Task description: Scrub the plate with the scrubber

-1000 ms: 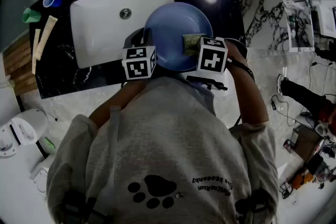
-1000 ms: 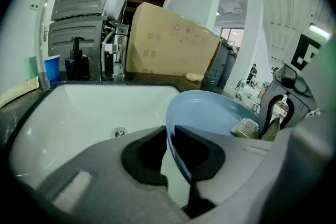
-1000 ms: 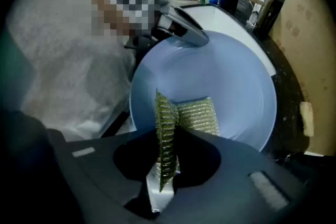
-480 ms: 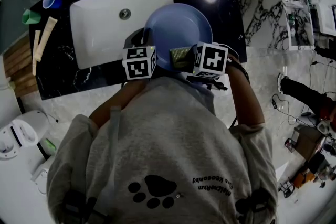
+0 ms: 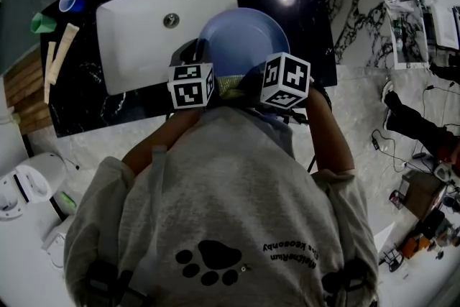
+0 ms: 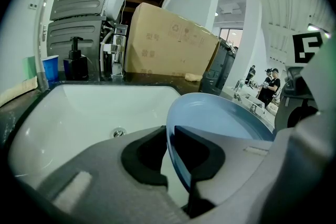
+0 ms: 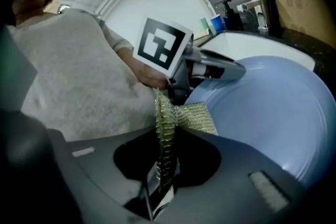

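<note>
Scrubber (image 7: pixel 195 116) now at near edge of plate (image 5: pixel 244 36), tight in right tool (image 7: pixel 167 155); rim tight in left tool (image 6: pixel 169 152).

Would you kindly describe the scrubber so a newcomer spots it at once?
Find the white sink, then the blue plate held at its right end. At the plate's near rim, pinched in the right claw, is the scrubber: the only ribbed, greenish-gold pad.

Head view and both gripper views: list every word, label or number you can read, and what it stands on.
Nothing reads clearly.
Grey sweatshirt: two upside-down lines beside a paw print, too small to read.
Cardboard box: faint print and symbols, too blurred.
Marker cubes: black-and-white patterns only, no words.
</note>
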